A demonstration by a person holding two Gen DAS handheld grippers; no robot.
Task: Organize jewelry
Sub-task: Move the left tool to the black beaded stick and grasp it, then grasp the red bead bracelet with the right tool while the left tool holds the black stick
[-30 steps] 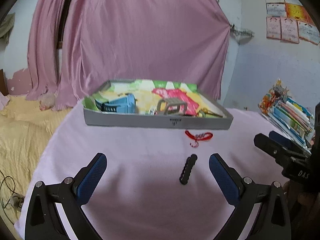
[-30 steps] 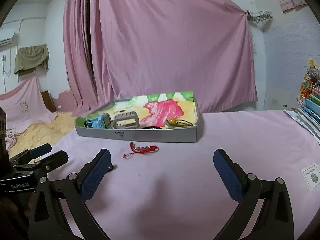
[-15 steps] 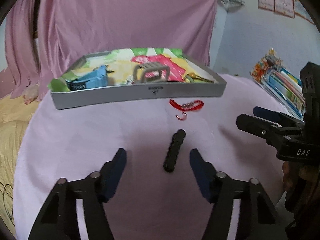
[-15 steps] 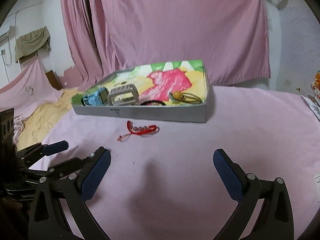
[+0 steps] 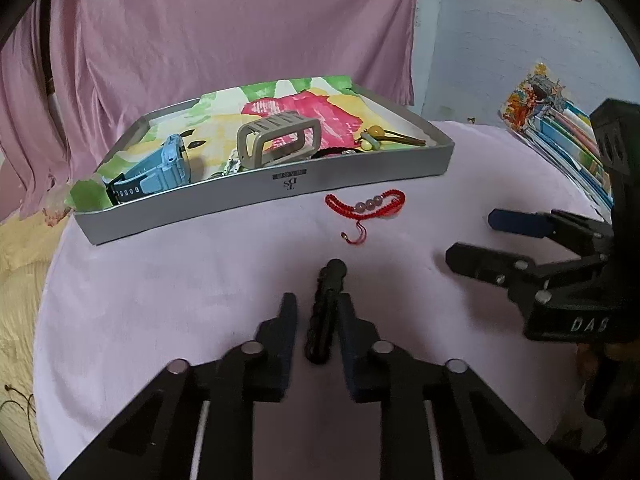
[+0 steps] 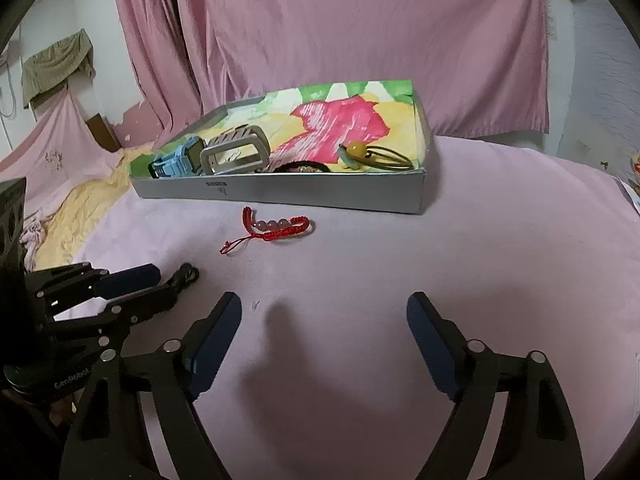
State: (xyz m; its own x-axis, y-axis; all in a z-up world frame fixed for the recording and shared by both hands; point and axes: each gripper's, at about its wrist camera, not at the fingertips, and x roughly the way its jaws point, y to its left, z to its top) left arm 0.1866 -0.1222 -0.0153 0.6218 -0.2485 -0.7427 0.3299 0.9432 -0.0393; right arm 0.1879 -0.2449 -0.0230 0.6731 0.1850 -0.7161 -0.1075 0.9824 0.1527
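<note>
Left tool [image 5: 318, 312] nearly closed around black bracelet [image 5: 325, 312]; right tool [image 6: 324, 316] wide, empty.

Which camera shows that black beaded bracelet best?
The left wrist view: the black beaded bracelet lies full length between the left gripper fingers. The right wrist view shows only its tip past that gripper.

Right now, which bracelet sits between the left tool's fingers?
The black beaded bracelet, lying on the pink cloth between the left tool fingers. The red cord bracelet lies farther off, beside the grey tray.
</note>
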